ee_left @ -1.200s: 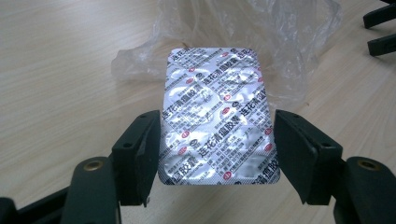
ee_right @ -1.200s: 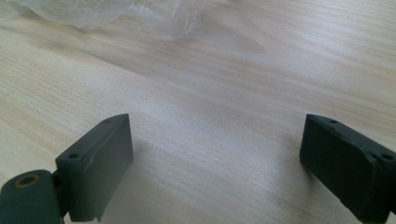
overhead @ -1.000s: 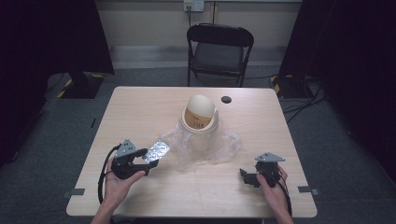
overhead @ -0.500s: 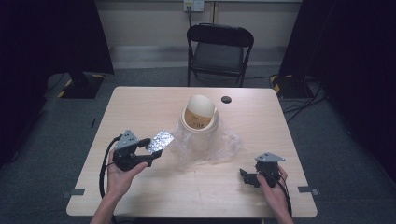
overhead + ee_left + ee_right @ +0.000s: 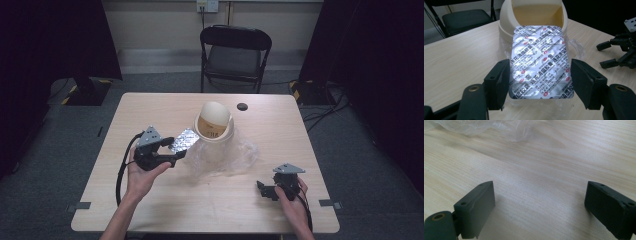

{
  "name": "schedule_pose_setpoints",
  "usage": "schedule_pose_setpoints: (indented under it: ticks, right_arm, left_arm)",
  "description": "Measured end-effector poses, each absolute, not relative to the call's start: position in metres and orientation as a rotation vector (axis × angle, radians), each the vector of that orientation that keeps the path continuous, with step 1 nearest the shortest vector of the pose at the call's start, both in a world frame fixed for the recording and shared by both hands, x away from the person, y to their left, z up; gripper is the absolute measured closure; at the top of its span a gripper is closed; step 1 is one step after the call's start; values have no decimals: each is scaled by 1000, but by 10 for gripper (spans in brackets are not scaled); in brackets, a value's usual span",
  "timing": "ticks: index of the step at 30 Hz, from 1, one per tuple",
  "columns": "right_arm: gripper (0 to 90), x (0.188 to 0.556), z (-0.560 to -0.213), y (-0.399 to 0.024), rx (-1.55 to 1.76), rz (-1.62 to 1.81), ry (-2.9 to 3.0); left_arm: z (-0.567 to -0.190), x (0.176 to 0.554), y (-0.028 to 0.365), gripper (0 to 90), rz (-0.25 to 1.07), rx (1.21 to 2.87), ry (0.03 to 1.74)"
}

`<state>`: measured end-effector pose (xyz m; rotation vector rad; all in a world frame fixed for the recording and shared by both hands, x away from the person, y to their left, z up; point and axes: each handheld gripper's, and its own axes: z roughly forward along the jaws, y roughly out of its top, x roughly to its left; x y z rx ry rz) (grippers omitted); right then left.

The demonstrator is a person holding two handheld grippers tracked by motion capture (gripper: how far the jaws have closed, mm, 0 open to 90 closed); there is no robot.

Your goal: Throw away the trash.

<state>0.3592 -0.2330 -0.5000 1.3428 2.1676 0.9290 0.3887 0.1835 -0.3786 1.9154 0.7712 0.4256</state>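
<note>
The clear crumpled plastic bag [image 5: 486,127] runs off the right gripper view's top edge. The small round black object [image 5: 242,106] on the light wooden table [image 5: 150,107] is too small to identify.

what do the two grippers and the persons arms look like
Both the left gripper and the right gripper are black, each topped by a grey three-cornered plate. Flat rectangular black jaws, brass-coloured pivot rings behind them. A black cable loops from the left one. Forearms bare, no sleeves in sight.

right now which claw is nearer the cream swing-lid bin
Left. The left claw, holding a silver foil blister pack, sits just beside the cream swing-lid bin; the right claw rests apart near the table's front edge.
</note>
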Motion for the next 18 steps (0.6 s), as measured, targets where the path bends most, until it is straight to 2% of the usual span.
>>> schedule_pose_setpoints:
  ticks: [11, 18]
  right_arm:
    - [87, 359, -500, -233, 1342, 929, 2167]
    - [87, 359, -500, -233, 1342, 929, 2167]
  left_arm:
    - [-378, 408, 156, 342, 360, 1964, 750]
    - [-374, 418, 144, 342, 362, 1986, 738]
